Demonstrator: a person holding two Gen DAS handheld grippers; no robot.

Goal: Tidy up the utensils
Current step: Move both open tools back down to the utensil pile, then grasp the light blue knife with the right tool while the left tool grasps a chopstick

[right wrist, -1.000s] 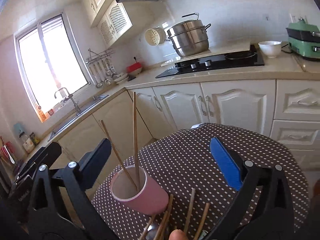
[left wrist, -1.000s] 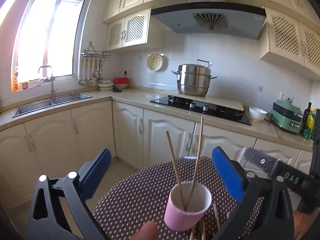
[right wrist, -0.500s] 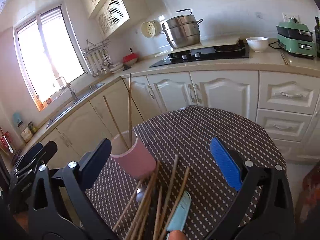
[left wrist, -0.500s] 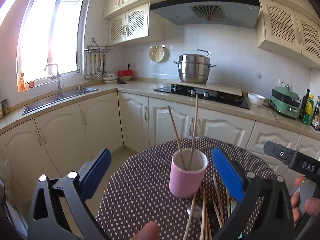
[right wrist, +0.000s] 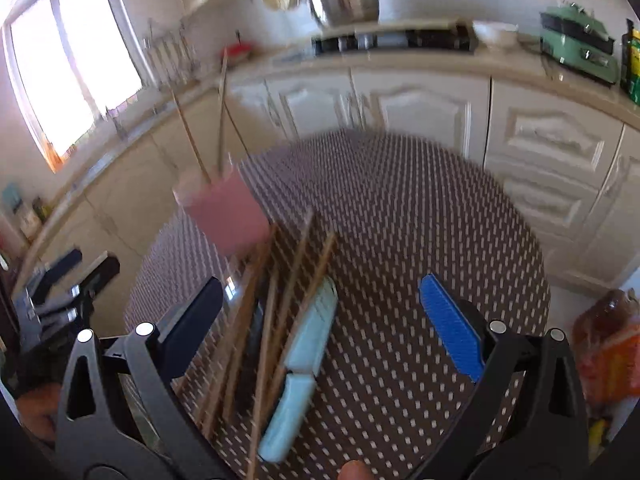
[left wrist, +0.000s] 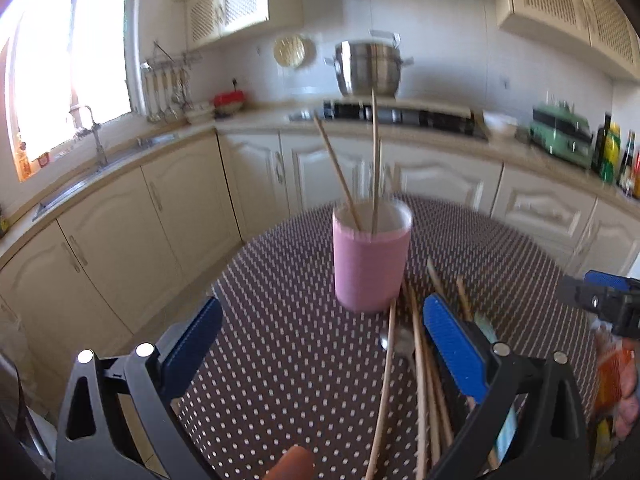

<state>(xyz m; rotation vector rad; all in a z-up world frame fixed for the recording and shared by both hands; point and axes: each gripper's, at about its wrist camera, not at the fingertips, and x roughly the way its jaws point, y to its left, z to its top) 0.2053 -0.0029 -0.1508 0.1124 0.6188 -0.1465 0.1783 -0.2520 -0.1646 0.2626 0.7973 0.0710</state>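
Note:
A pink cup (left wrist: pixel 371 260) stands upright on the round dotted table (left wrist: pixel 280 360) and holds two wooden chopsticks (left wrist: pixel 374 160). Several loose chopsticks (left wrist: pixel 418 380) and a metal spoon (left wrist: pixel 394 342) lie in front of it. My left gripper (left wrist: pixel 320 344) is open and empty, low over the table just short of the cup. In the right wrist view the cup (right wrist: pixel 228 212) is blurred at the left; loose chopsticks (right wrist: pixel 280 300) and a light blue utensil (right wrist: pixel 304 364) lie under my open, empty right gripper (right wrist: pixel 320 312).
Cream kitchen cabinets (left wrist: pixel 440 176) run behind the table with a hob and steel pot (left wrist: pixel 368 68). A sink (left wrist: pixel 96 160) is at the left under the window. A green appliance (right wrist: pixel 580 48) and bottles stand on the counter at right.
Both grippers have pulled back and dropped lower toward the table. The cup now looks farther off, and more of the loose chopsticks and the blue utensil show under the right gripper.

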